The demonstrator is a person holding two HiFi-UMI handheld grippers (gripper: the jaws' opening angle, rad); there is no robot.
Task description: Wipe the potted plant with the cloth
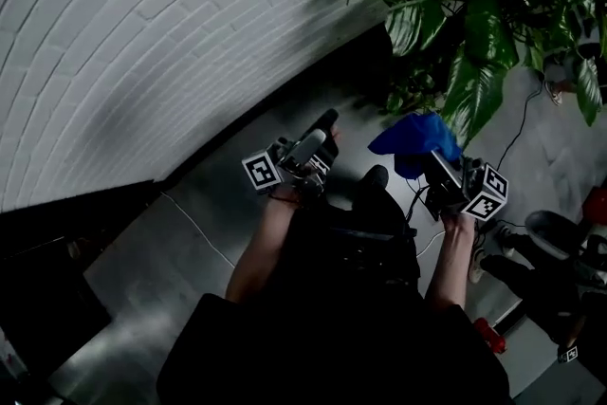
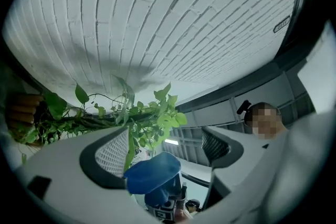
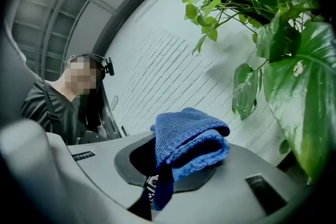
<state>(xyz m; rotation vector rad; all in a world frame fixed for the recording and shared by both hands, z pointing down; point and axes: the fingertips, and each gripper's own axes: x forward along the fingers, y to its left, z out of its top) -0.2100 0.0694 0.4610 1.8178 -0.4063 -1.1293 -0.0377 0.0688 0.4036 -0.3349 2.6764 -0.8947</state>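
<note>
The potted plant point(image 1: 474, 43) with big green leaves hangs over the upper right of the head view. My right gripper point(image 1: 438, 168) is shut on a folded blue cloth point(image 1: 414, 142) just below the lowest leaves, apart from them. In the right gripper view the cloth point(image 3: 189, 136) bulges out of the gripper point(image 3: 178, 162), with a large leaf point(image 3: 299, 92) close on the right. My left gripper point(image 1: 318, 136) is held level with it to the left, open and empty. In the left gripper view, the gripper point(image 2: 165, 147) frames the cloth point(image 2: 152, 173) and trailing stems point(image 2: 142, 118).
A white brick wall point(image 1: 142, 33) with a dark skirting runs along the left. A thin cable point(image 1: 199, 228) lies on the grey floor. Dark shoes point(image 1: 555, 228) and a red object point(image 1: 596, 204) sit at the right edge. The person's legs and foot point(image 1: 377, 177) are below the grippers.
</note>
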